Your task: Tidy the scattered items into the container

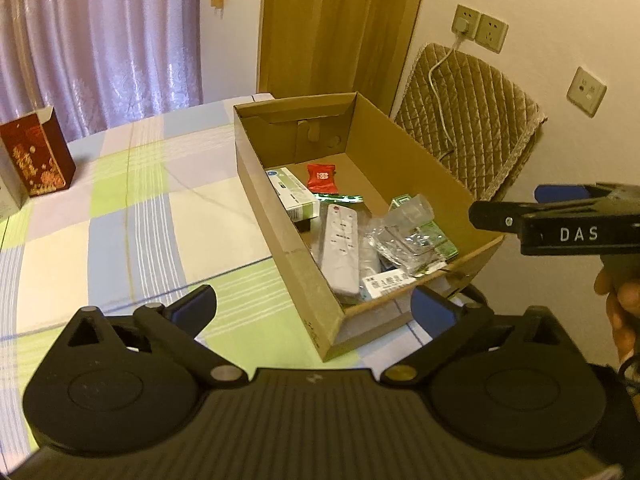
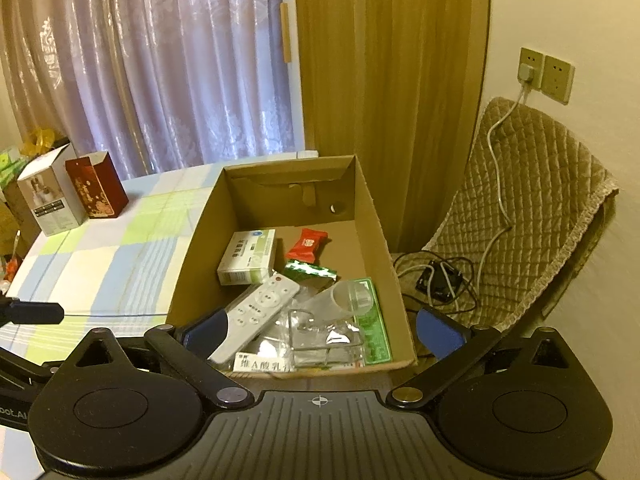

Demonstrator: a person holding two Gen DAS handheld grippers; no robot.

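An open cardboard box [image 2: 372, 216] sits at the edge of a table covered with a checked cloth [image 1: 120, 216], and the gathered items lie inside it. A white remote control [image 2: 256, 312] rests diagonally toward the near end, beside a white-and-green medicine box [image 2: 248, 258]. A red sachet [image 2: 307, 245] and a green foil wrapper [image 2: 310, 270] lie further in, while crumpled clear plastic packaging [image 2: 340, 320] covers a green card [image 2: 374, 328] along the right wall.

The left gripper [image 1: 316, 308] hovers just short of the box's near corner, its jaws spread wide with nothing between them. The right gripper [image 2: 320, 330] hangs over the near end of the box, likewise released and empty.

On the cloth, well apart from the box, stands a dark red carton [image 2: 96, 188], with a white carton [image 2: 50, 196] next to it.
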